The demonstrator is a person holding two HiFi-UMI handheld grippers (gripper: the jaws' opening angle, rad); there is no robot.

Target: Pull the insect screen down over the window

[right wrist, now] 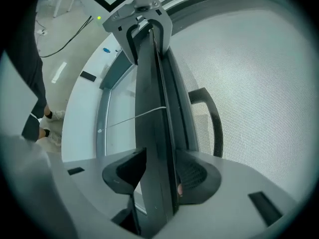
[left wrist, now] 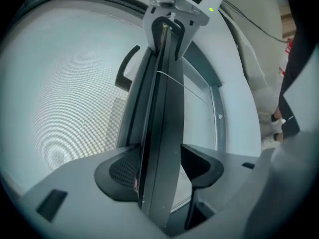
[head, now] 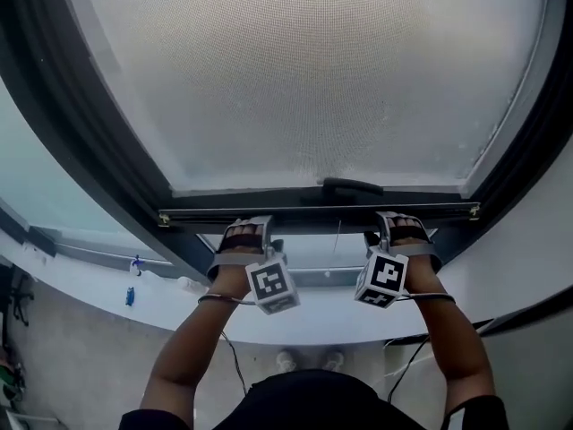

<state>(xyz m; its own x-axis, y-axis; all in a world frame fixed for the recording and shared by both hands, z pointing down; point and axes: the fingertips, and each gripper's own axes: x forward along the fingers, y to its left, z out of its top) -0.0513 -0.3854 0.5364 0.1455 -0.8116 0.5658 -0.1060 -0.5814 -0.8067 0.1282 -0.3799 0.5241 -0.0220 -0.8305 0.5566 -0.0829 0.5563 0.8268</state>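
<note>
Grey mesh of the insect screen [head: 313, 79] fills most of the window frame [head: 98, 150] above my hands. Its dark bottom bar [head: 313, 211] runs level across, with a strip of window uncovered between the bar and the lower frame. A black handle [head: 352, 186] sits at the middle of the bar.

My left gripper [head: 246, 229] straddles the bar to the left of the handle. Its jaws are spread wide, one on each side of the bar, and the pads lie right beside it, though I see no squeeze. My right gripper [head: 396, 222] is to the right of the handle, and its jaws pinch the bar between the pads.

A thin cord [left wrist: 185, 87] comes off the bar between my two grippers and runs toward the lower frame, above the white sill [head: 331, 316].
</note>
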